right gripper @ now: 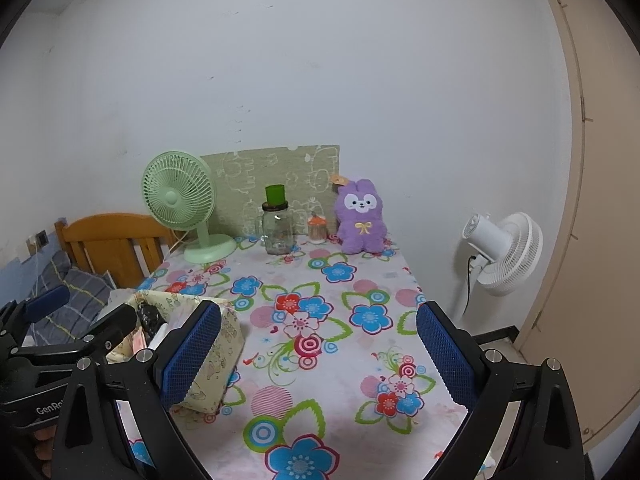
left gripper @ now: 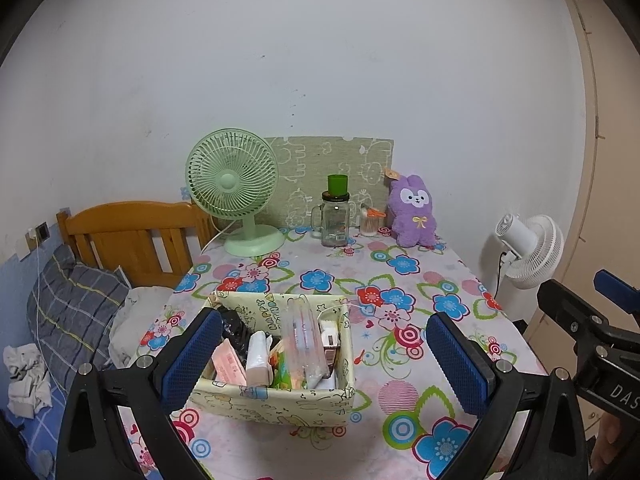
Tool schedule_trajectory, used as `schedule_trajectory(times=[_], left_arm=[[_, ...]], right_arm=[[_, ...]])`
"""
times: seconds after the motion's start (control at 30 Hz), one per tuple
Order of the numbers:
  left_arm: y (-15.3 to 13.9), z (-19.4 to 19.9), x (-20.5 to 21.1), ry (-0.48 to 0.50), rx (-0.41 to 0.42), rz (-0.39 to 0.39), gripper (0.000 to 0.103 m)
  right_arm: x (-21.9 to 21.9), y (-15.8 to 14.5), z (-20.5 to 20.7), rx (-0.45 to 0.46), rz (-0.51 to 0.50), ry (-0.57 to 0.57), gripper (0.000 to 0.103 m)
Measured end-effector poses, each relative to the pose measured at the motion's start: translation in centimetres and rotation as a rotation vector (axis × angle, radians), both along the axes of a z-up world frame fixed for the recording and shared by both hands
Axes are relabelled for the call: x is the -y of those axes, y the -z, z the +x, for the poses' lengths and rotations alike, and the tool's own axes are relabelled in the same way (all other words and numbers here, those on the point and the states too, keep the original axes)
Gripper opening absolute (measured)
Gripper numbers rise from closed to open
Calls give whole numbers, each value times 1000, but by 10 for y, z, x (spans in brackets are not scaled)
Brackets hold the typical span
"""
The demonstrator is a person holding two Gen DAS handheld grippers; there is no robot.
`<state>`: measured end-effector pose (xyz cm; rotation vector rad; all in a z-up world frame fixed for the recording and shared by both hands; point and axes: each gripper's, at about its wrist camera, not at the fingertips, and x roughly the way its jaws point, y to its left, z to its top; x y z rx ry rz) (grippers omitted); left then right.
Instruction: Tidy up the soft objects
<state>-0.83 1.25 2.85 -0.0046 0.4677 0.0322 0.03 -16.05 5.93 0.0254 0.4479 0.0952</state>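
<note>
Left gripper (left gripper: pixel 324 356) and right gripper (right gripper: pixel 318 354) both hover with jaws wide, holding nothing — the purple plush rabbit (left gripper: pixel 413 212) sits upright at the bench's (right gripper: pixel 340 360) far edge against the wall, well apart from the fabric storage box (left gripper: pixel 276 398) near the left gripper

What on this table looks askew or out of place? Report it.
Nothing is spilled or broken. The green cup stands perched on the lid of the glass jar, an odd stack. The fabric storage box is crammed, its packets jutting above the rim. The purple plush bunny sits upright.
</note>
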Motion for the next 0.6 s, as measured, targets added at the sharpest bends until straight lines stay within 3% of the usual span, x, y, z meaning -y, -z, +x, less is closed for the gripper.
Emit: schedule_trajectory(times=[0.6], left_arm=[[0, 4, 6, 8, -4, 3, 103]], right_arm=[[1, 2, 4, -8, 2, 1, 100]])
